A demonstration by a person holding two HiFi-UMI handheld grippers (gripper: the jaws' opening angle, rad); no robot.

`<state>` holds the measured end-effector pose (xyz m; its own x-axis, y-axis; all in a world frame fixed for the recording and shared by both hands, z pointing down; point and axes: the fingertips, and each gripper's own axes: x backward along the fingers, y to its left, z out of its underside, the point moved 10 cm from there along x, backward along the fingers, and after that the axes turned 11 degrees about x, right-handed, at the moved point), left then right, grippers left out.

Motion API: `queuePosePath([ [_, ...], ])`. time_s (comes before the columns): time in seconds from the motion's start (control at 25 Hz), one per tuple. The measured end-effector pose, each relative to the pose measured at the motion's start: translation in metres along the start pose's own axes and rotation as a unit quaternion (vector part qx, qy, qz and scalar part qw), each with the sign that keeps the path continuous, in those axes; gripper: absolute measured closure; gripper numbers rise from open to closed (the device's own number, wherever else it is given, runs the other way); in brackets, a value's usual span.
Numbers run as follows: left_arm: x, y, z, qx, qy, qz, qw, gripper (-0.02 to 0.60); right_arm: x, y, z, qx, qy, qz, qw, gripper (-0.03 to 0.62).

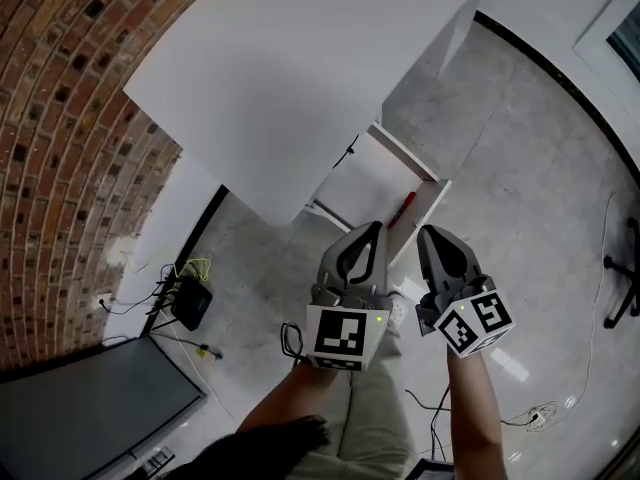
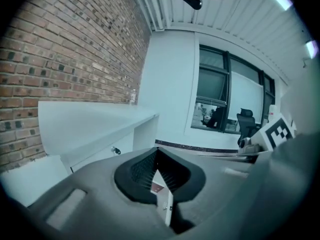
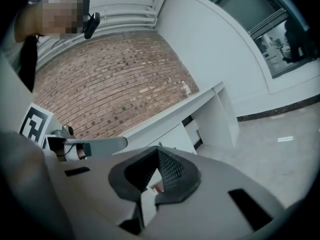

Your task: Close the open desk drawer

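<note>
A white desk [image 1: 290,78] stands against the brick wall, with its drawer [image 1: 375,183] pulled out toward me. A red item [image 1: 402,209] lies inside, by the drawer's front panel. My left gripper [image 1: 374,230] hovers just in front of that panel, shut with nothing between its tips. My right gripper [image 1: 426,232] hangs beside it to the right, also shut and empty. In the left gripper view, the left gripper [image 2: 156,152] points at the desk [image 2: 90,121], and the drawer front [image 2: 168,204] shows through the jaws. In the right gripper view, the right gripper [image 3: 158,152] faces the desk [image 3: 175,116].
A black box with cables [image 1: 190,301] sits on the floor left of the drawer. A dark screen [image 1: 90,408] fills the lower left corner. A chair base [image 1: 625,288] and loose cables [image 1: 540,413] lie on the grey floor at the right. The brick wall [image 1: 60,138] bounds the left.
</note>
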<state>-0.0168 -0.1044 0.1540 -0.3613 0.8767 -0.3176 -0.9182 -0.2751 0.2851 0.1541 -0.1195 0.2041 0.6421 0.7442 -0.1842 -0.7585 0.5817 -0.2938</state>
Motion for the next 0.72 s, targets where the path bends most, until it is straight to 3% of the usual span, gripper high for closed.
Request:
queuePosePath([
  [0.32,0.001,0.011,0.016,-0.007,0.006,0.062,0.9981,0.575,0.010,0.007,0.024,-0.042,-0.012,0.029,0.999,0.583],
  [0.72,0.006,0.027,0.035,-0.030,0.008,0.084,0.9960,0.575,-0.006,0.019,0.049,-0.028,0.001,0.011,1.000,0.583],
])
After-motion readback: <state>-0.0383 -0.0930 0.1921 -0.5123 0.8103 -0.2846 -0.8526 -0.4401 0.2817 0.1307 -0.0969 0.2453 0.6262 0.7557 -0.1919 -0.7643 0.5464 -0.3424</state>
